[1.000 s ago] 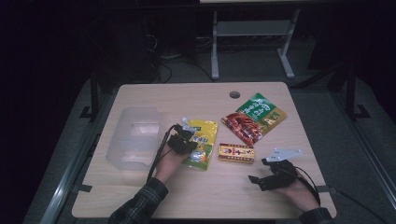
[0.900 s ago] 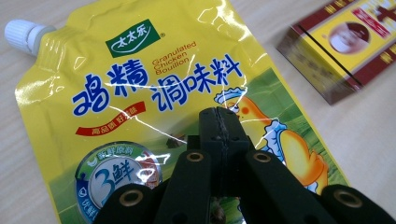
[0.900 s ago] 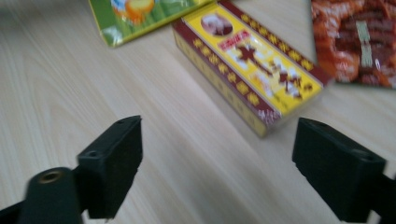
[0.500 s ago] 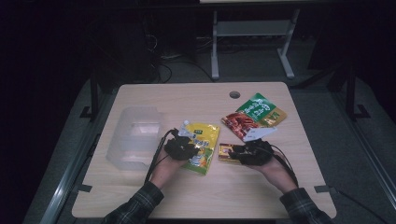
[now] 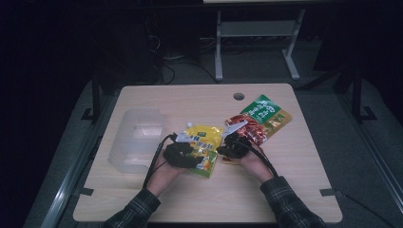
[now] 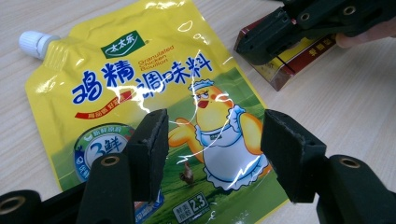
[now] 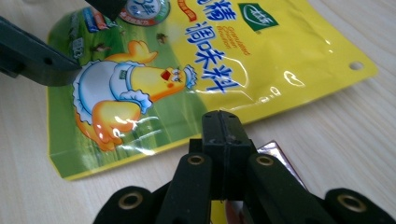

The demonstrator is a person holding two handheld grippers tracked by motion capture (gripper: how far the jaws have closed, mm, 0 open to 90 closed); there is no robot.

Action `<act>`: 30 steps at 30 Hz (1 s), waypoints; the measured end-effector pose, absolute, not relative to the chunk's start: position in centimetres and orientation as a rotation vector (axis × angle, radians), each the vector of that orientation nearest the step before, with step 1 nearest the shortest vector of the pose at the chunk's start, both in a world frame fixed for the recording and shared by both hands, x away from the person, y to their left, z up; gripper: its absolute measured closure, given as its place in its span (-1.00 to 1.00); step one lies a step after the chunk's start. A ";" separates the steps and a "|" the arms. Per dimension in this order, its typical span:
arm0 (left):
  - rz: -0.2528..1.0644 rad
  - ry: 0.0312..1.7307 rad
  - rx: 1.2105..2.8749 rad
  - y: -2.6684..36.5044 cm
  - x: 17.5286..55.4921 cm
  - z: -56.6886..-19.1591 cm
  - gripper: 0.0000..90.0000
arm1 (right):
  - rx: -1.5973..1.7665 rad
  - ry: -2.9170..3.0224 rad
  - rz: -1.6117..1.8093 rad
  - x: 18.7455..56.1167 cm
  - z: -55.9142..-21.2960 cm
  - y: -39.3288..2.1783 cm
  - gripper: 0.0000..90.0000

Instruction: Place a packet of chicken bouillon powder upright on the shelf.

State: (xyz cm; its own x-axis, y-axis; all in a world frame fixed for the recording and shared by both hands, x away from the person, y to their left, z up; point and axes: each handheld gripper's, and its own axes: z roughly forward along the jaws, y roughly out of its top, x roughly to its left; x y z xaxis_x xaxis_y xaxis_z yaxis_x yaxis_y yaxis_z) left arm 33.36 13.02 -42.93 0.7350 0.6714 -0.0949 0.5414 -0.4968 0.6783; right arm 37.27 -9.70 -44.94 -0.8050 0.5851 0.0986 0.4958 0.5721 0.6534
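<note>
A yellow spouted seasoning pouch lies flat at the table's middle. My left gripper hangs just above its lower half. Its jaws have just been opening and stand apart, with the pouch below them and nothing between the pads. My right gripper points left toward the pouch. Its jaws have just been closing and now meet pad to pad over a small red and yellow box. I cannot tell whether they pinch the box's edge.
A red and green snack bag lies behind my right hand. A clear plastic container stands at the left. A cable hole sits near the table's far edge. Bare tabletop lies at the front right.
My right hand has swung left from the table's front right to the small box beside the pouch. The left hand has stayed over the pouch.
</note>
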 end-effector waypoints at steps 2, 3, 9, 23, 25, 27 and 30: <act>0.237 0.903 2.229 12.9 33.4 -43.0 -0.08 | 0.942 2.661 1.055 37.3 -44.8 -10.1 1.00; 0.237 0.903 2.229 12.9 33.4 -43.0 -0.09 | 0.944 2.656 1.054 37.2 -44.7 -10.4 1.00; 0.234 0.901 2.233 12.8 33.4 -43.0 -0.09 | 0.952 2.646 1.031 36.9 -44.2 -12.1 1.00; 0.235 0.906 2.231 12.9 33.5 -43.1 -0.09 | 0.920 2.680 1.001 36.6 -45.2 -10.6 1.00; 0.242 0.897 2.238 12.9 33.7 -43.1 -0.09 | 0.944 2.673 0.983 36.4 -45.1 -11.8 1.00; 0.244 0.902 2.235 12.8 33.7 -43.0 -0.09 | 0.956 2.673 0.969 36.2 -45.1 -12.9 1.00; 0.238 0.912 2.231 12.5 33.7 -43.0 -0.09 | 0.978 2.658 0.937 35.8 -45.1 -14.5 1.00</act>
State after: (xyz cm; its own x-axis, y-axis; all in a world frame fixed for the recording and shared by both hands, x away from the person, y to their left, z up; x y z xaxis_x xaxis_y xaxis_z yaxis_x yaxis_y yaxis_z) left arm 33.72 12.47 -43.05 0.7344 0.6727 -0.0900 0.5432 -0.5031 0.6721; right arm 35.84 -14.51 -45.05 -0.7736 0.6304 0.0639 0.5311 0.5902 0.6080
